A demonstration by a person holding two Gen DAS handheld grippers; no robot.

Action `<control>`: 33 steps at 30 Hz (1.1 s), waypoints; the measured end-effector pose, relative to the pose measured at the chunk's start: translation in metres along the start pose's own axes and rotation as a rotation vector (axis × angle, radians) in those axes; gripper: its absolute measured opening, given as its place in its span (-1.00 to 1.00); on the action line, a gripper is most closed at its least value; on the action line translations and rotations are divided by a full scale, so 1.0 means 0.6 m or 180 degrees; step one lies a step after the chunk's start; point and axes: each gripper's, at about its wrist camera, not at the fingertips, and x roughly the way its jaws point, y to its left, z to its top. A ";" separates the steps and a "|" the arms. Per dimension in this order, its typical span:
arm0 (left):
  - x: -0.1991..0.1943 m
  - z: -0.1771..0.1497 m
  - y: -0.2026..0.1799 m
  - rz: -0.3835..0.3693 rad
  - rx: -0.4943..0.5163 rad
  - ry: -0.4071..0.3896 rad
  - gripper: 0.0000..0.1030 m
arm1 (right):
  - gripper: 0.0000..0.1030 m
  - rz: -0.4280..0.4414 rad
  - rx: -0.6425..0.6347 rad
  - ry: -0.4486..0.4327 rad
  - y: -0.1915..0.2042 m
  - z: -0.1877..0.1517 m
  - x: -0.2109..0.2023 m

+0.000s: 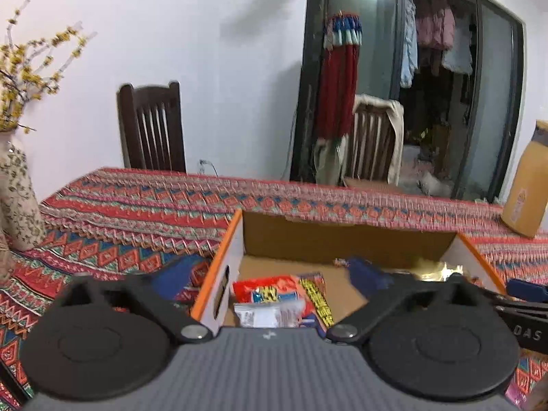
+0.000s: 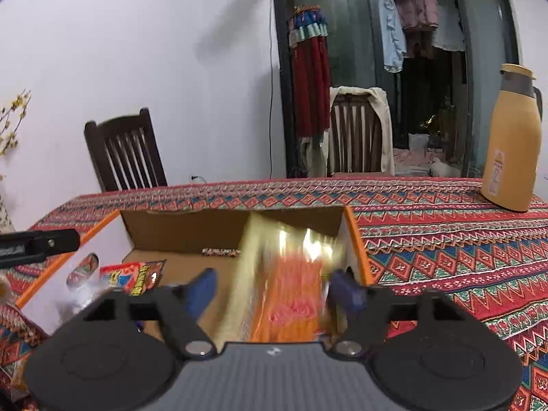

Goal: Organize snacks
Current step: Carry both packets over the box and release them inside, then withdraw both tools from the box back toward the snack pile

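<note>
An open cardboard box with orange rims [image 1: 219,257] [image 2: 356,239] stands on the patterned tablecloth. Inside lie a red snack packet [image 1: 270,291] [image 2: 126,275], a white packet [image 1: 270,313] and a small wrapped bar at the back [image 2: 221,251]. My left gripper [image 1: 270,274] is open and empty, its fingers straddling the box's left wall. My right gripper [image 2: 274,291] is open over the box's right half, with a large gold and orange snack bag [image 2: 287,281] blurred between its fingers, leaning into the box. The bag's gold edge shows in the left wrist view [image 1: 435,270].
A tan thermos jug [image 2: 510,147] [image 1: 525,185] stands on the table at the right. A floral vase with yellow blossoms [image 1: 17,188] stands at the left. Two wooden chairs [image 1: 150,126] [image 2: 356,133] sit behind the table. More packets lie left of the box [image 2: 82,269].
</note>
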 end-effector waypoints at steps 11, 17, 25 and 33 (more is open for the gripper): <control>-0.024 0.006 -0.002 -0.0048 -0.0044 -0.0118 1.00 | 1.00 0.0010 0.0128 -0.0194 -0.008 0.004 -0.030; -0.033 0.008 0.000 -0.0057 -0.0074 -0.0162 1.00 | 1.00 -0.0003 0.0147 -0.0239 -0.011 0.008 -0.039; -0.056 0.017 -0.007 -0.0049 -0.0122 -0.0302 1.00 | 1.00 -0.0020 0.0141 -0.0380 -0.011 0.023 -0.063; -0.101 0.030 -0.007 -0.0054 -0.0122 -0.0436 1.00 | 1.00 -0.0005 0.0032 -0.0482 -0.001 0.032 -0.109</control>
